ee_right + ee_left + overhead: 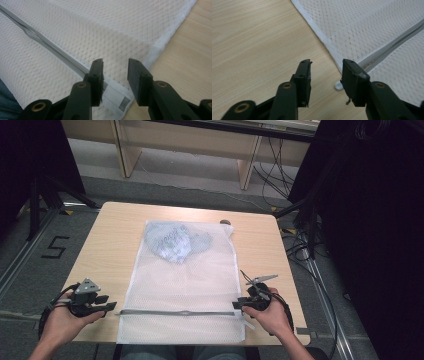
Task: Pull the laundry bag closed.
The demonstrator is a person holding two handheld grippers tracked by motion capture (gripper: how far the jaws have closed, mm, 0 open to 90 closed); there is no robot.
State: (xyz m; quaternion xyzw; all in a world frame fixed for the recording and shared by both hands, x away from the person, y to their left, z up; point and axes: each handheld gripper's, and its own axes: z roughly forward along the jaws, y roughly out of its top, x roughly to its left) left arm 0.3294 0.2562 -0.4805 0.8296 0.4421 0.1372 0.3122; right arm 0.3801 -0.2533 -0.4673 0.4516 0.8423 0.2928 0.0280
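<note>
A white mesh laundry bag (pixel 185 280) lies flat on the wooden table (pixel 107 250), with a bluish crumpled garment (pixel 172 240) inside near its far end. A grey zipper (pixel 177 312) runs across the bag near the front edge. My left gripper (pixel 111 307) is open at the zipper's left end, just off the bag's edge (pixel 324 41), over bare wood. My right gripper (pixel 237 305) is open at the zipper's right end, above the mesh (pixel 82 32) and zipper tape (pixel 62 56). Nothing is between either pair of jaws.
The bag's front hangs a little over the table's near edge. A small white tab (pixel 338 85) lies on the wood by the left jaws. A small dark object (pixel 225 222) rests at the table's far edge. Black stands and cables surround the table.
</note>
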